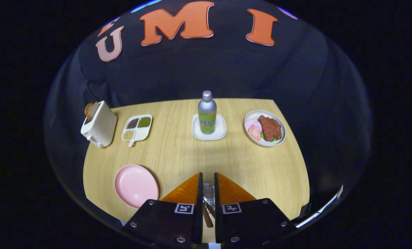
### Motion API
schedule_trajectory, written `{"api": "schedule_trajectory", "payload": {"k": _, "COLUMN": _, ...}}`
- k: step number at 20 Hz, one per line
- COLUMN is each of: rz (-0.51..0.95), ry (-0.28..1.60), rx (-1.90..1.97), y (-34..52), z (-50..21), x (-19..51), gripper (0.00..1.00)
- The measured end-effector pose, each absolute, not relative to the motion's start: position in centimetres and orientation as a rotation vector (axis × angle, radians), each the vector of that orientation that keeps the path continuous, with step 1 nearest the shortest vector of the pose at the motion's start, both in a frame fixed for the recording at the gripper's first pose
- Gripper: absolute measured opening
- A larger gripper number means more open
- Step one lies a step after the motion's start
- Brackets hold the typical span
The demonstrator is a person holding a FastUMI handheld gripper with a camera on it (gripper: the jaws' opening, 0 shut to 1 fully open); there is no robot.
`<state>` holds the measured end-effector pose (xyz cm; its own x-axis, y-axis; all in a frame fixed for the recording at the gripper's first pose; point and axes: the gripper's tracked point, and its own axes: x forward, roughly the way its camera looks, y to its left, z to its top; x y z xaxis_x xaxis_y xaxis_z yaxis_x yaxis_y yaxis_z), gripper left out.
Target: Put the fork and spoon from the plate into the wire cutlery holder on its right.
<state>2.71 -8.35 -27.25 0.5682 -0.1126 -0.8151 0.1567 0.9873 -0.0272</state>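
A hand-held gripper (208, 178) hangs over a wooden tabletop (178, 152), its fingers nearly closed with a narrow gap. Through that gap show the wire cutlery holder (208, 191) and wooden-handled utensils (207, 212). An empty pink plate (136, 185) lies just left. Beyond stand a bottle (207, 112), toaster (99, 128) and meat plate (265, 128).

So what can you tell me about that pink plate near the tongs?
The pink plate is round, plain and glossy, likely plastic or ceramic, with a shallow raised rim. It lies flat on the wooden table, near its front edge, just beside the tongs, nothing on it. The tongs stand nearly closed over a wire holder with wooden-handled cutlery; whether they press on anything is unclear.
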Motion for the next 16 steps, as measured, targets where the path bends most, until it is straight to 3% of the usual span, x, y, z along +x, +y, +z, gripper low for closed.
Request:
{"api": "schedule_trajectory", "payload": {"k": 8, "rz": -0.151, "ry": 0.535, "rx": 0.043, "y": -7.8, "z": -13.7, "x": 6.8, "gripper": 0.27}}
{"api": "schedule_trajectory", "payload": {"k": 14, "rz": -0.095, "ry": 0.186, "rx": -0.04, "y": -5.3, "z": -3.1, "x": 8.3, "gripper": 0.49}}
{"api": "schedule_trajectory", "payload": {"k": 16, "rz": -0.091, "ry": 0.092, "rx": -0.065, "y": -4.6, "z": -0.6, "x": 8.3, "gripper": 0.51}}
